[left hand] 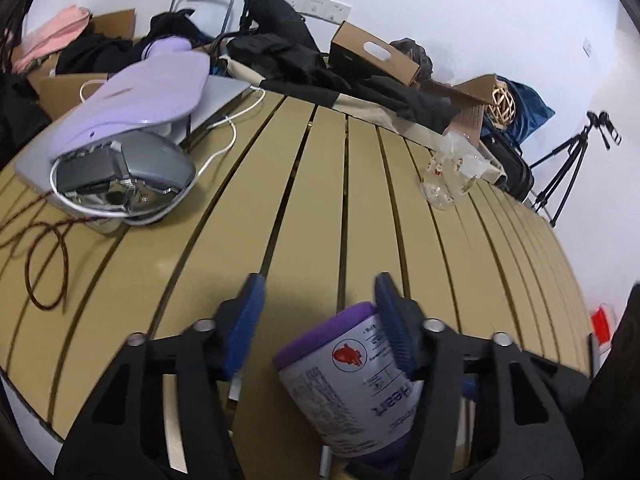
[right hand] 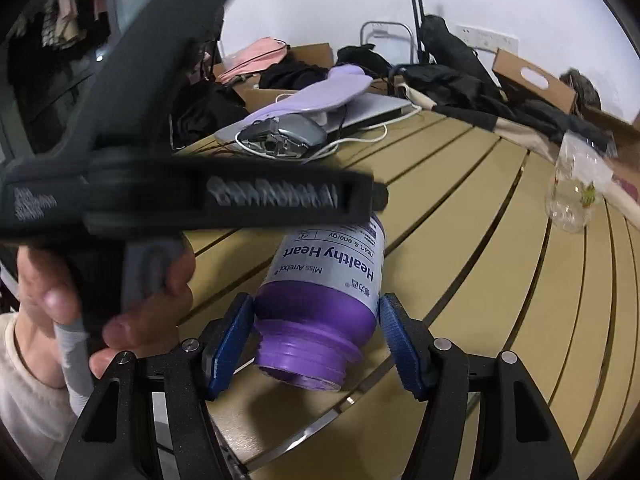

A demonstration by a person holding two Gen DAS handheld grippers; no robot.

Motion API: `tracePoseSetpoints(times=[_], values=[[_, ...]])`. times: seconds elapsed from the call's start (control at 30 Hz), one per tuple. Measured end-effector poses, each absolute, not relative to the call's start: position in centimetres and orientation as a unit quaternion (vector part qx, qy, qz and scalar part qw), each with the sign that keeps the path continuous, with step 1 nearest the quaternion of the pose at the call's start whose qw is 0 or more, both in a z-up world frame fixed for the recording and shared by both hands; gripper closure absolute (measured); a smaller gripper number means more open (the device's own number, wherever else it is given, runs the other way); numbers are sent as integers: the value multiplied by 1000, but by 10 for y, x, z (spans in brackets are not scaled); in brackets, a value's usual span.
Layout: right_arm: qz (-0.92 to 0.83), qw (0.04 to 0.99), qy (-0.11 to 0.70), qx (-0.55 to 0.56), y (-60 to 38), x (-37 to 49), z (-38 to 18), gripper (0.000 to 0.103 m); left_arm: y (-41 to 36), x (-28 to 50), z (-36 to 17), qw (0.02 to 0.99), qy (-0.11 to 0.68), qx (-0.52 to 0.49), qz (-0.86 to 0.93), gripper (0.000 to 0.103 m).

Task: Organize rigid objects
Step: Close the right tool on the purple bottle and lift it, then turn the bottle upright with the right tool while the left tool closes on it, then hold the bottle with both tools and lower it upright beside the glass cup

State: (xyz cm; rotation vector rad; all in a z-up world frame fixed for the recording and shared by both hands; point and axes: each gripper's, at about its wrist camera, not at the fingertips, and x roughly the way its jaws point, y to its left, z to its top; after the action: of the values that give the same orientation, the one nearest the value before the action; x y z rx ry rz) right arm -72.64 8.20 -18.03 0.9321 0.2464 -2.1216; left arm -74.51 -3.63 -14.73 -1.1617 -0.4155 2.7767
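A purple supplement bottle with a white "Healthy Heart" label (right hand: 326, 280) hangs tilted above the slatted tan table (right hand: 480, 240), its open threaded neck toward the right wrist camera. My right gripper (right hand: 316, 340) has its blue pads on both sides of the bottle's shoulder and is shut on it. In the left wrist view my left gripper (left hand: 320, 308) is open; the bottle (left hand: 348, 380) leans against its right pad (left hand: 394, 332), with a wide gap to the left pad. The left gripper's body crosses the right wrist view (right hand: 180, 196), held by a hand.
A clear glass jar (left hand: 444, 176) stands at the table's far right. A grey and lilac device with white cable (left hand: 132, 152) lies far left on a laptop. Black clothes, cardboard boxes (left hand: 376, 56) and bags line the far edge. A tripod (left hand: 568, 164) stands beyond.
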Motion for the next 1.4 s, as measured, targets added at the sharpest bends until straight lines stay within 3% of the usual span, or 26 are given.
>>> tracePoseSetpoints(times=[0.07,0.33,0.4,0.47,0.63,0.67,0.77,0.87,1.03,1.2,1.4], values=[[-847,376,97,363,88,-732,-178,33,-37,-745,-146,45,-120,-379,916,62],[-877,306,59,365,124,-759,-174,30,-39,-744,-148,38,-64,-378,923,60],[-877,300,45,373,129,-765,-175,30,-41,-739,-141,42,-63,-362,929,40],[-878,300,30,372,134,-768,-174,30,-42,-737,-135,71,-80,-357,928,27],[-887,264,-6,379,158,-781,-170,30,-23,-743,-146,153,-87,-407,896,23],[-889,256,-16,380,165,-783,-169,30,-16,-744,-152,153,-76,-421,891,16],[-893,234,-51,381,186,-787,-167,30,0,-747,-162,133,-50,-449,882,20],[-891,225,-68,387,195,-789,-169,30,7,-750,-169,146,-55,-465,872,43],[-884,241,-91,390,196,-792,-171,30,8,-738,-154,141,-47,-404,903,43],[-842,331,-203,373,204,-793,-166,30,7,-732,-136,161,-44,-347,923,43],[-789,404,-280,369,195,-800,-170,25,20,-728,-126,216,-21,-304,928,43]])
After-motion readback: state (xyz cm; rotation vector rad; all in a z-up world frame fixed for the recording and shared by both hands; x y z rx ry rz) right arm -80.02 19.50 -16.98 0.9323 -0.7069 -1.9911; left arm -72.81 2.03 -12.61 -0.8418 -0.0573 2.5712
